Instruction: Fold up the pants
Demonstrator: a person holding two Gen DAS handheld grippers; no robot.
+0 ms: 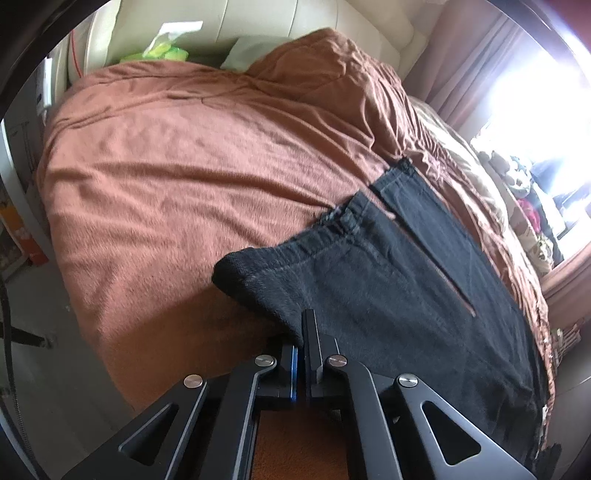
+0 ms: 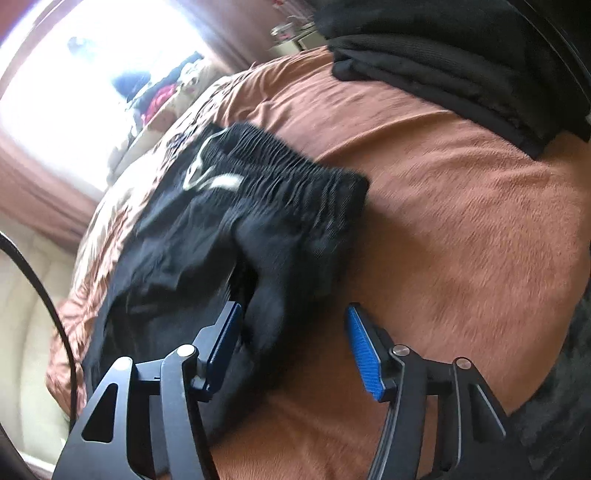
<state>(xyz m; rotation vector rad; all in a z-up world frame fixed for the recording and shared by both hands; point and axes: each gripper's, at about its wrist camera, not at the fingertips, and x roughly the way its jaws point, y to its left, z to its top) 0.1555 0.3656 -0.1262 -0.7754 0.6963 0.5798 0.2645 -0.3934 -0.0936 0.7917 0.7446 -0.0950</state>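
Where the left wrist view starts, at its lower edge, the left gripper (image 1: 304, 332) has its two fingers pressed together, clenched on a fold of the black pants (image 1: 388, 288); the cloth's edge runs down into the seam between the pads, and a thin blue strip of one pad shows at the join. From that pinch the pants spread up and to the right across the brown blanket (image 1: 184, 177), one garment only, with two leg ends lying side by side at its far end and a narrow gap of blanket between them. A rolled, darker lip of cloth curls out to the left just above the fingertips.

Nearest in the right wrist view, the right gripper (image 2: 293, 332) stands about half open, its two blue pads (image 2: 364, 350) apart and pressing on nothing. A dark bulge of the pants (image 2: 258, 229) lies between the fingers, close against the left finger, while the right one hangs over bare blanket (image 2: 461, 221). Whether the left pad touches the cloth I cannot tell, as the picture is blurred. Just beyond the fingertips lies the gathered elastic waistband (image 2: 295, 166), with a pale drawstring (image 2: 210, 173) looped on top of it.

Farther off, at the upper right of that view, one stack of folded dark clothes (image 2: 443, 74) rests on the same blanket, well apart from the pants. Behind the bed, the left view shows a cream padded headboard (image 1: 295, 22), a green packet (image 1: 162, 53) and pink curtains (image 1: 469, 55) beside one bright window (image 1: 546, 110).
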